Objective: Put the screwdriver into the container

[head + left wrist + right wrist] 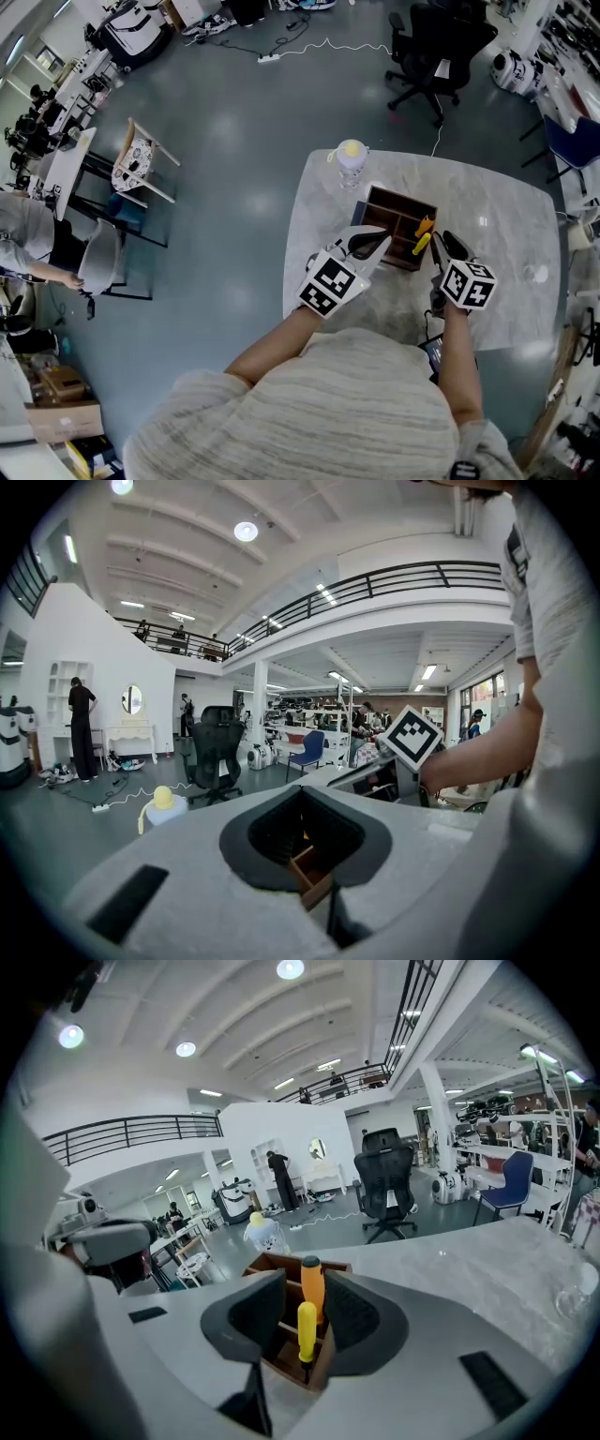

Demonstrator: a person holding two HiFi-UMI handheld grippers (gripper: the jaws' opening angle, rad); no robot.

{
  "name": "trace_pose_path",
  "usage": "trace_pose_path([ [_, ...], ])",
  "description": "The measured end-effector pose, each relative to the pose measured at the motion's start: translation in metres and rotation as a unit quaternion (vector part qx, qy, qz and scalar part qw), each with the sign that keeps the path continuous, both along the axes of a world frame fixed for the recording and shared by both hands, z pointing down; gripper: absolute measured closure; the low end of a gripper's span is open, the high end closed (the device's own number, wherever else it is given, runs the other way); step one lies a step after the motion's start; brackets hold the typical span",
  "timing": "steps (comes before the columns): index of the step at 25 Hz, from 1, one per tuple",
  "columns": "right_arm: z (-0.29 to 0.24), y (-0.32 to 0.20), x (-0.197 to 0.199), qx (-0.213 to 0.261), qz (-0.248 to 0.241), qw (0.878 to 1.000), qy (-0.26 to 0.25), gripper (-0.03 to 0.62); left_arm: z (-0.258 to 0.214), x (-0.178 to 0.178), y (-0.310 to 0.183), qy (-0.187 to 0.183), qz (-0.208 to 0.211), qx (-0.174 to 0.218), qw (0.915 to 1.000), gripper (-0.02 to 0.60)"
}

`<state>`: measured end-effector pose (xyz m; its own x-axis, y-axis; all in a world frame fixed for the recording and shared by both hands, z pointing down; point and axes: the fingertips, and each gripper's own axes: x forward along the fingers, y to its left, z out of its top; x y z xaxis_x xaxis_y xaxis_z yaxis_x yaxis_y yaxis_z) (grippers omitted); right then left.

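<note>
A brown wooden container (400, 199) with compartments stands on the pale marble table (497, 206). Two screwdrivers stand upright in its near right compartment, one with an orange handle (425, 225) and one with a yellow handle (420, 246). In the right gripper view the orange screwdriver (312, 1288) and the yellow one (307, 1327) show between the jaws of my right gripper (307, 1312), which is open and touches neither. My right gripper (444, 246) hangs just above the box's near right corner. My left gripper (373, 244) is shut, its tips at the container's near left corner (314, 878).
A clear bottle with a yellow cap (351, 159) stands on the table behind the container. A small glass (535, 274) sits toward the table's right side. A black office chair (431, 47) stands on the floor beyond the far edge.
</note>
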<state>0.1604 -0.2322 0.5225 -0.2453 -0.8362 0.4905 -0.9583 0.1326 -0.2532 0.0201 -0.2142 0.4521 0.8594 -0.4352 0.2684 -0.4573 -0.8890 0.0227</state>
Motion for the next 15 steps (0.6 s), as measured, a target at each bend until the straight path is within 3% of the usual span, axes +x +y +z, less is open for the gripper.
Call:
trace_pose_path([
  [15,-0.089,0.006,-0.03,0.109,-0.052,0.993,0.0,0.5,-0.012,0.001,0.001,0.045,0.001,-0.028,0.9986,0.565],
])
